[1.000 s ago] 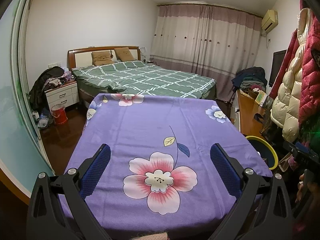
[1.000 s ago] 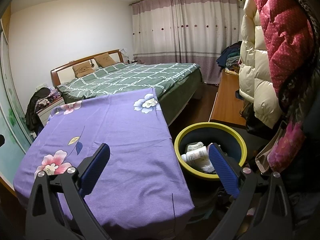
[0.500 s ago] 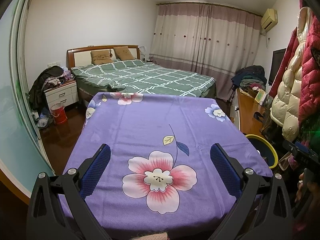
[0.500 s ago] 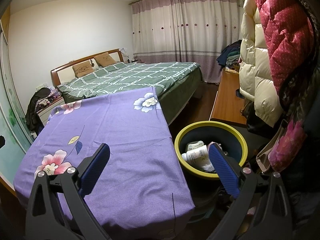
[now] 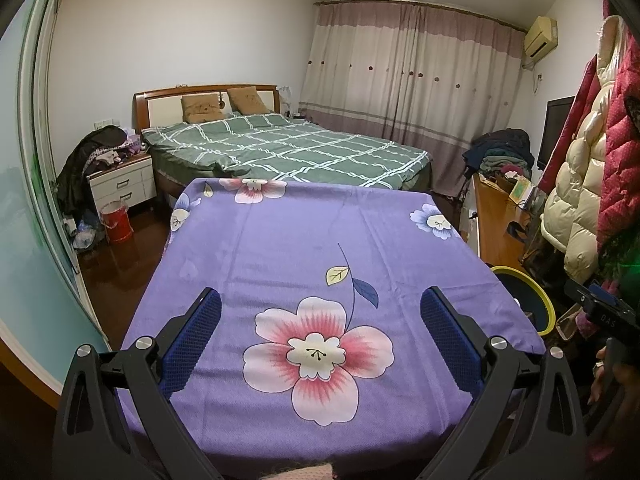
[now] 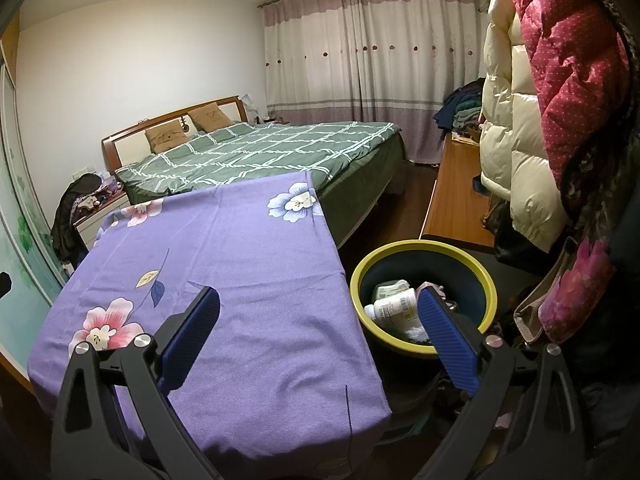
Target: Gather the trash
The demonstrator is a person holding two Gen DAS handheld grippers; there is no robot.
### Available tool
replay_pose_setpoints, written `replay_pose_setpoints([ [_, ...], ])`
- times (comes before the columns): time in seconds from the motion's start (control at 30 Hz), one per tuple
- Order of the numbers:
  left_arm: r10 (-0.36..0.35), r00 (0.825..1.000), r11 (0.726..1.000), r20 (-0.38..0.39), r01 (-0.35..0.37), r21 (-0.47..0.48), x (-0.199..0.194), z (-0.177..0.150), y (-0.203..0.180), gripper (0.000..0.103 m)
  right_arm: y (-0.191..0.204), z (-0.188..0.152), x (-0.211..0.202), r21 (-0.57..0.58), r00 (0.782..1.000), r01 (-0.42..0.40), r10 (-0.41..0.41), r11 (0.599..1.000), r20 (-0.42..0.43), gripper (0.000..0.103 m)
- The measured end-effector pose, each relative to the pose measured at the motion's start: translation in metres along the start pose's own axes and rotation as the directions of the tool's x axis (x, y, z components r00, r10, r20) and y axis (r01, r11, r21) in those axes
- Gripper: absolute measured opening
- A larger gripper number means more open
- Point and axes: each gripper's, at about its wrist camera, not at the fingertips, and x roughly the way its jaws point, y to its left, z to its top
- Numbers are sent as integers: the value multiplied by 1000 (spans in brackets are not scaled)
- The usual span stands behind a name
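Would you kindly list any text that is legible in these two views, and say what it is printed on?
"DAS": white letters on the black device at the right edge of the left wrist view; it may continue out of sight.
White bottle in the yellow-rimmed bin: its label carries print, too small to read.
Nothing else is legible.

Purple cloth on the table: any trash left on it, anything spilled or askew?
Nothing stands out. The purple cloth lies flat with no trash on it; a white bottle and wrappers sit inside the yellow-rimmed bin. Both grippers, left and right, are open and empty.
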Motion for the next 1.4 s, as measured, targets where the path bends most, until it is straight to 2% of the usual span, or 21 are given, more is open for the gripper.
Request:
replay_pose_setpoints([
  [1.4,-18,1000,1000,-12,18,9,7,-2,3,98,5,-6,6,3,1000,3,-3,1000,-14,95],
])
